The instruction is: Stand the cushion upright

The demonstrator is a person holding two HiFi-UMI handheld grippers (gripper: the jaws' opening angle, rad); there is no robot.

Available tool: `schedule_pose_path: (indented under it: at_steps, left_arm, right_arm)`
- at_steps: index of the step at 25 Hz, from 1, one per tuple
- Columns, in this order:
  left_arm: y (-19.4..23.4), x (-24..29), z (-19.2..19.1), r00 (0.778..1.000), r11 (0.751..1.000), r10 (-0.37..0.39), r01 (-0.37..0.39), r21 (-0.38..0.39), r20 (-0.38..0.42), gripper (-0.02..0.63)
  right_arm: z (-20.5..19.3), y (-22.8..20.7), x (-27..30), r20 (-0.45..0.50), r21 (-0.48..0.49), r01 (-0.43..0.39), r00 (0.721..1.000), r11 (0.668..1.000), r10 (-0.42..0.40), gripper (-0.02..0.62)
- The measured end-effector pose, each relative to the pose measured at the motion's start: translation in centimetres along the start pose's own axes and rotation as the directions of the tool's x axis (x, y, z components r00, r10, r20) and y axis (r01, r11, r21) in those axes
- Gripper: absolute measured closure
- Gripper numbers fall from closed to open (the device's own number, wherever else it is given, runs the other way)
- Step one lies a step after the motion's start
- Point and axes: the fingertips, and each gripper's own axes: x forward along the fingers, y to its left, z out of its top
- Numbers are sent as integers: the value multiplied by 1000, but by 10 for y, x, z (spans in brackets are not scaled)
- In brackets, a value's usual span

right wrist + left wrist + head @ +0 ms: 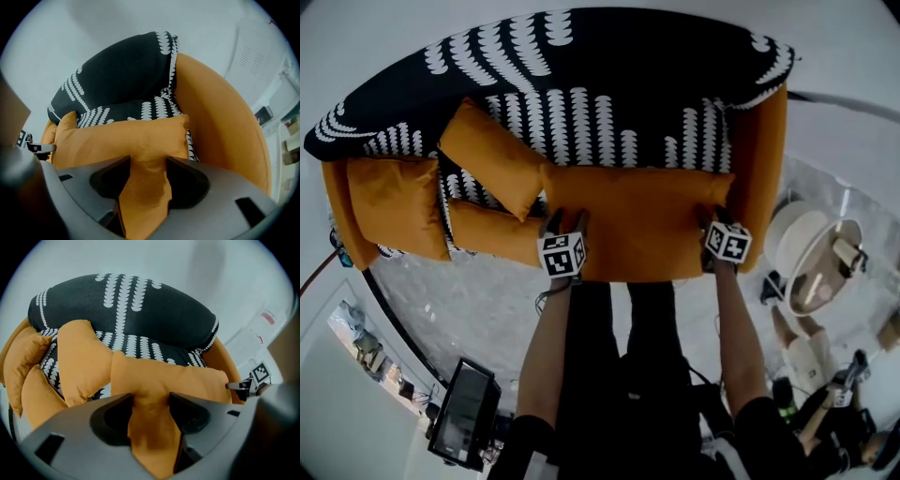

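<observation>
- You hold both grippers down at the front edge of the cushion (pixel 637 220), which lies across the right part of the sofa (pixel 581 66) seat.
- Your left gripper (pixel 563 221) sits at the cushion's near left corner and your right gripper (pixel 718 217) at its near right corner.
- In the left gripper view, the left gripper (pixel 151 397) has its jaws wide. A fold of the cushion (pixel 164 376) fills the gap between them and brushes both.
- In the right gripper view, the right gripper (pixel 147 161) also stands wide. The cushion (pixel 126 136) edge runs up between its jaws in the same way.
- The cushion seems to lie flat rather than upright: the black, white-patterned seat shows beyond its far edge. Its far right corner is just beside the orange armrest (pixel 764 159).
- A second cushion (pixel 492 155) is tilted on the seat to the left, and its corner meets the task cushion's far left corner.
- A third cushion (pixel 398 206) rests at the sofa's left end, and a fourth (pixel 492 230) lies low along the front edge, just beside your left gripper.
- On the floor you have a monitor (pixel 464 412) at lower left and a round table (pixel 811 248) at right, both well apart from the sofa.
</observation>
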Motion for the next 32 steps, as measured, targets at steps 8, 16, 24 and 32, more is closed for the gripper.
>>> schedule_pose_path:
  at_steps: [8, 16, 24, 32]
  left_arm:
    - [1, 9, 1, 1000, 1000, -7, 7, 11, -14, 403]
    - [-4, 14, 0, 999, 999, -32, 32, 14, -24, 520]
    - [-9, 9, -4, 999, 997, -39, 41, 61, -22, 590]
    - [-11, -10, -15, 999, 996, -51, 50, 71, 7, 600]
  right_arm:
    - [3, -1, 6, -45, 1, 20, 999, 1000, -20, 386]
    - [3, 0, 8, -65, -13, 35, 997, 999, -36, 517]
    - [-2, 5, 3, -55, -66, 32, 998, 997, -36, 589]
    - [-13, 10, -16, -35, -81, 21, 999, 997, -24, 595]
